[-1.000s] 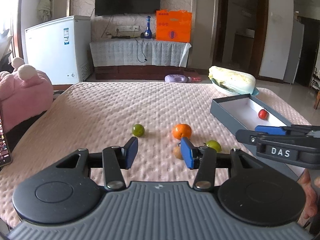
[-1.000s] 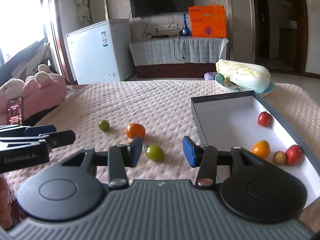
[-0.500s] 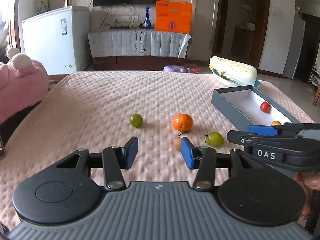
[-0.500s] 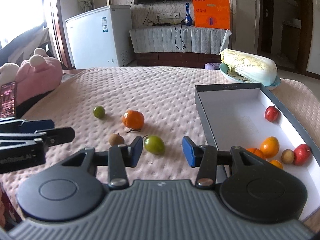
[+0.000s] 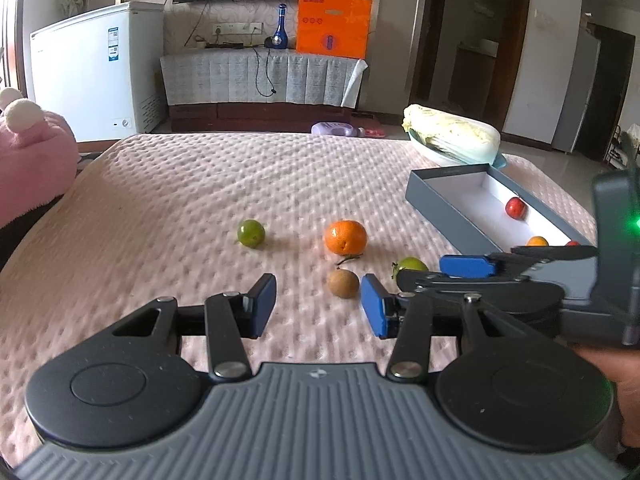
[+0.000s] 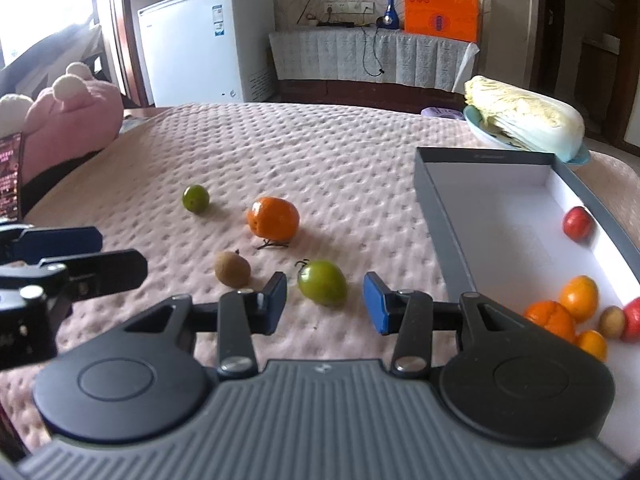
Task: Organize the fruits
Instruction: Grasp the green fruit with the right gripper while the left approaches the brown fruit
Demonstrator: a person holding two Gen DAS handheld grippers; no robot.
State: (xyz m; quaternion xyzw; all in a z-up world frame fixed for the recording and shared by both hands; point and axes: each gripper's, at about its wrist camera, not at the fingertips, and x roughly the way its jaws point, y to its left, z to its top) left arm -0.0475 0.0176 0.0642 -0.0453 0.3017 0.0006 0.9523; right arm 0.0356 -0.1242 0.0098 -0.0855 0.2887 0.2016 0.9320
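While the right gripper stands spread and empty, the green tomato lies just beyond its fingertips, left of the box. Recommended: centre both pads on its widest part, pinch gently. Left gripper spread, empty.

Left tongs: black arms, blue pads, silver screws, grey ribbed base; right tongs same.

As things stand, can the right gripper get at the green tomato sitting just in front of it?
Probably yes. The green tomato lies on the pink cover just ahead of the right gripper, roughly in line with its open jaws. Nothing sits between them; the brown fruit lies apart to the left.
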